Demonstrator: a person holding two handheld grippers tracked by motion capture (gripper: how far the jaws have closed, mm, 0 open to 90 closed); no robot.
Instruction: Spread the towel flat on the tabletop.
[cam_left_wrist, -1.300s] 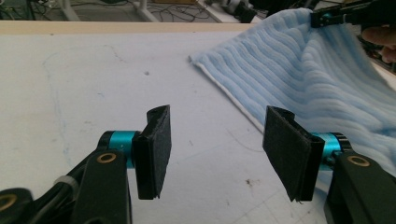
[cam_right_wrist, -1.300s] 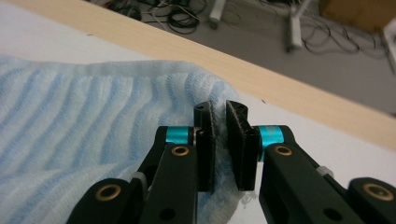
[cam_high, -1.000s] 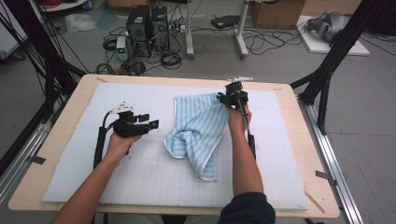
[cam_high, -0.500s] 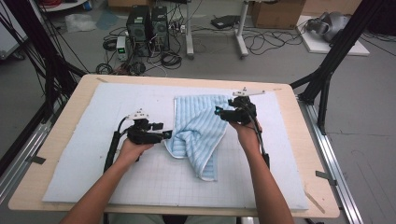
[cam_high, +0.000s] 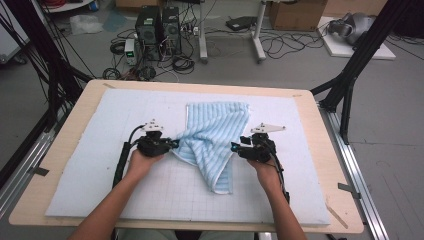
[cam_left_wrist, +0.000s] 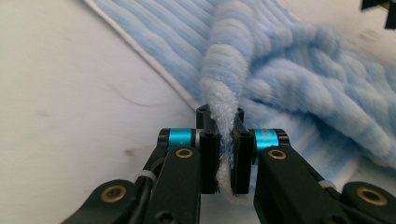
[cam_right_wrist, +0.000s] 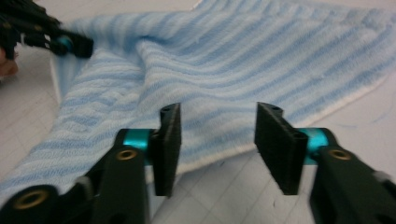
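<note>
Towel (cam_high: 212, 137): light blue terry cloth with paler ribbed stripes and a white hemmed edge; it lies rumpled at the middle of the mat, its far part flat and square-cornered, its near part folded into a narrowing tongue that points toward the person.
Towel pile: soft and looped; in the left gripper view (cam_left_wrist: 280, 79) the ribs bunch into thick rolls.
Left gripper (cam_high: 172, 145): black, with teal bands behind flat ribbed pads; its jaws have just been closing and now pinch a twisted ridge of the towel's left edge, the pile squeezed thin between the pads (cam_left_wrist: 208, 161).
Right gripper (cam_high: 235, 148): same build, its jaws parted though they have just been narrowing; in the right gripper view (cam_right_wrist: 217, 144) the pads (cam_right_wrist: 275, 144) stand apart with nothing pressed between them, just short of the towel's white hem at its right edge.
Mat (cam_high: 100, 190): pale blue foam sheet, matte, printed with a fine grid, covering most of the tabletop.
Table (cam_high: 320, 150): light wood board with rounded corners, bare along its border.
Hands: the left hand (cam_high: 142, 162) and the right hand (cam_high: 265, 170) each grip a tool body from behind, at either side of the towel.
</note>
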